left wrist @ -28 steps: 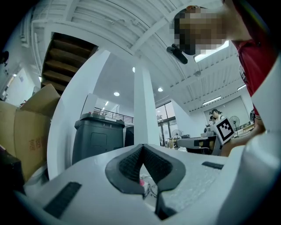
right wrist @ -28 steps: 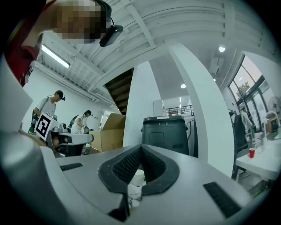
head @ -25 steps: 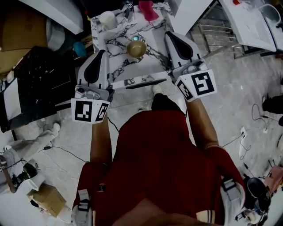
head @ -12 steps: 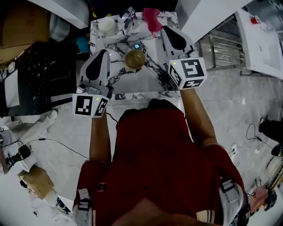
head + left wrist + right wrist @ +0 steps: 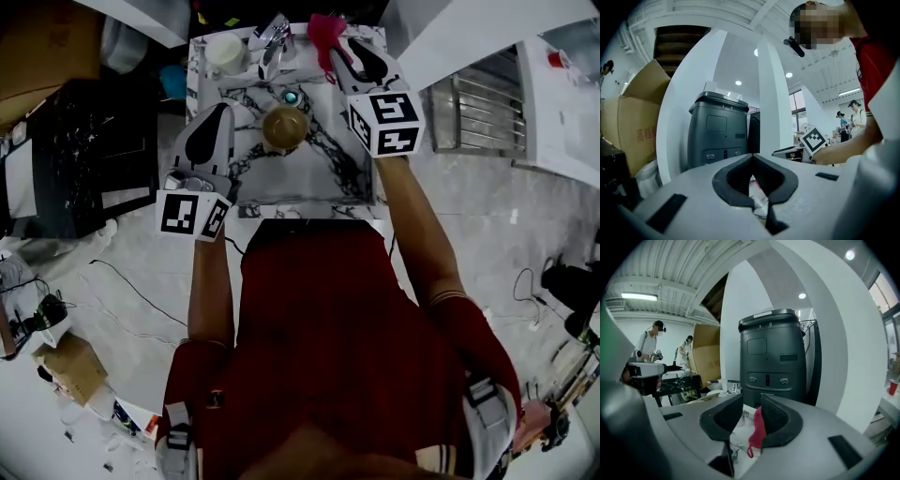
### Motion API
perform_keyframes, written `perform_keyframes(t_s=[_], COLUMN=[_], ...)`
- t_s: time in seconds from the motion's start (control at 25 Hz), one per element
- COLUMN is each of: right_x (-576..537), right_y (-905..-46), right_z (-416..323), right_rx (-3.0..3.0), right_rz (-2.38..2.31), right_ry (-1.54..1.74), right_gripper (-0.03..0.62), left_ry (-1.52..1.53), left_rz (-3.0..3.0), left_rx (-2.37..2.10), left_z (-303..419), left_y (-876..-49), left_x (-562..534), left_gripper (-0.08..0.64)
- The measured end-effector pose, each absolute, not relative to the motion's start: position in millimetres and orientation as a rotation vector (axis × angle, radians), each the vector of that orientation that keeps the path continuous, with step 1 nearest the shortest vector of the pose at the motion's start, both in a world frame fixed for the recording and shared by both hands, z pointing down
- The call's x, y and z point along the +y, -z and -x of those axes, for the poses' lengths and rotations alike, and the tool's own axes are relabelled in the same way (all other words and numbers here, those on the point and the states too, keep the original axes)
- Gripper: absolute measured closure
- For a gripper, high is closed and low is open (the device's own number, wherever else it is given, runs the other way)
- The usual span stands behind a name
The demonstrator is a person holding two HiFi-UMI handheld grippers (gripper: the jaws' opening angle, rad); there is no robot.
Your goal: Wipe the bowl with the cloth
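Head view: one bowl (image 5: pixel 285 127), table (image 5: pixel 323 173) centre; one cloth (image 5: pixel 321 28), far edge, between right gripper's (image 5: pixel 337 54) just-opened jaws; left gripper (image 5: pixel 222 109) closed.

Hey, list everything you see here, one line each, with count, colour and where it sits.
Marble-pattern table: one, white with black veins, before the person.
Round golden-brown bowl: one, golden brown, table centre.
Pink cloth: one, pink, table's far edge, between the right jaws.
White cup: one, white, far left corner.
Dark grey machine: one, dark grey, behind table.
Left gripper: one, grey, shut, empty, left of bowl.
Right gripper: one, grey, jaws just opening, apart round the cloth, not pressing.
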State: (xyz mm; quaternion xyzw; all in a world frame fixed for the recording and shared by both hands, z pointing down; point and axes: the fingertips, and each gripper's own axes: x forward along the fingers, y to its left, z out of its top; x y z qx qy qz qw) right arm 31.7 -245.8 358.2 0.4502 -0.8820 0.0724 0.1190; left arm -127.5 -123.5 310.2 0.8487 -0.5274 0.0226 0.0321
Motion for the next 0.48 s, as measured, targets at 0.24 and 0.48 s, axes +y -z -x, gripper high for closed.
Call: perform_keyframes(t_s=[0.24, 0.48], right_x=[-276.4, -301.7], right_y=[-397.5, -433.0], right_z=[-22.6, -15.8], right_rx=[-2.459, -2.356], right_rz=[-1.283, -1.287], right_ry=[-0.306, -0.380], right_gripper=[0.444, 0.433], left_ry=[-0.115, -0.143], left_rz=[-2.585, -2.557], left_rx=[-1.561, -1.505], left_z=[138.5, 144.1], left_y=[-336.8, -361.5], left_x=[-138.9, -153.0], left_gripper=[0.554, 0.554])
